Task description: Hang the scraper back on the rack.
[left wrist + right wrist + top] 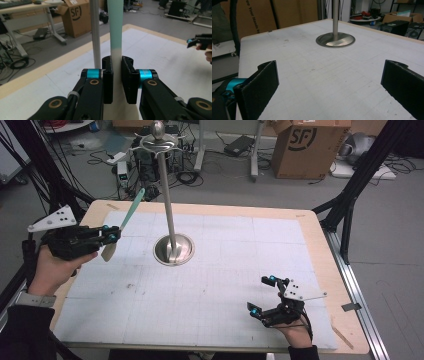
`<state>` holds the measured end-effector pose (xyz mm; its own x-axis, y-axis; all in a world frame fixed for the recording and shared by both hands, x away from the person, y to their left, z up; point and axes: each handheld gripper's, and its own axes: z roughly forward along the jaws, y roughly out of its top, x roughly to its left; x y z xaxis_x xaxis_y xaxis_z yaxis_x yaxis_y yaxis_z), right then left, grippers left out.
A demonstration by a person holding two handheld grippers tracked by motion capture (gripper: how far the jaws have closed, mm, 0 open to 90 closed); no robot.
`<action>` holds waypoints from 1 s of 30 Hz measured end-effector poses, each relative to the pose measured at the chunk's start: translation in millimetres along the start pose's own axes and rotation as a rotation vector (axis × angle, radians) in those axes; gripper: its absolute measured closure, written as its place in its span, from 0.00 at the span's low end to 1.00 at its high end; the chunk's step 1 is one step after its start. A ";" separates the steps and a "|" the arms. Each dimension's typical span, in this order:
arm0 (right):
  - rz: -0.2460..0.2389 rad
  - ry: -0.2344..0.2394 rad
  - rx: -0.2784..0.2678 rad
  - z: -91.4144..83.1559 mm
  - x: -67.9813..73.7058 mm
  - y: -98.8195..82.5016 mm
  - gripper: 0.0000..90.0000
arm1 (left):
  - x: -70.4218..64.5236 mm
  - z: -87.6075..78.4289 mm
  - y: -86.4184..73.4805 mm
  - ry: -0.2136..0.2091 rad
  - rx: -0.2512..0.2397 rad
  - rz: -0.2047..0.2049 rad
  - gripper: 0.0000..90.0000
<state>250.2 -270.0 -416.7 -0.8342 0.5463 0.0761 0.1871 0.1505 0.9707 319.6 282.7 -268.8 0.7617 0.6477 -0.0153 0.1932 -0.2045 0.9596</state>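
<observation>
The table (210, 285) spreads wide under both tools, its pale gridded mat bare around them. Ahead of the left tool (111, 236), slightly to its right, the steel stand (170, 220) rises from a round base to a hooked crown. Left tool is up off the table, pads clamped on the spatula (122, 222) — cream blade hanging below the grip, mint handle slanting up and away toward the stand's pole. Right tool (263, 295) sits low near the table's near edge, jaws spread wide, nothing between them, the stand's base well ahead of it
</observation>
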 end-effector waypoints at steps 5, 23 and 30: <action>-0.002 0.001 -0.001 -0.9 -0.5 -0.5 0.00 | 6.6 -2.3 11.0 0.019 -0.013 -0.004 0.89; -0.002 -0.005 -0.014 -4.3 -0.2 0.6 0.00 | 21.8 -15.4 48.5 0.056 -0.084 -0.025 0.90; 0.002 -0.003 -0.012 -5.4 0.7 -0.3 0.00 | 25.1 -10.3 53.3 0.053 -0.119 -0.049 0.90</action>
<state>246.8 -274.2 -415.7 -0.8323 0.5488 0.0778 0.1828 0.1393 0.9732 342.6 295.6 -215.2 0.7191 0.6930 -0.0510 0.1519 -0.0851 0.9847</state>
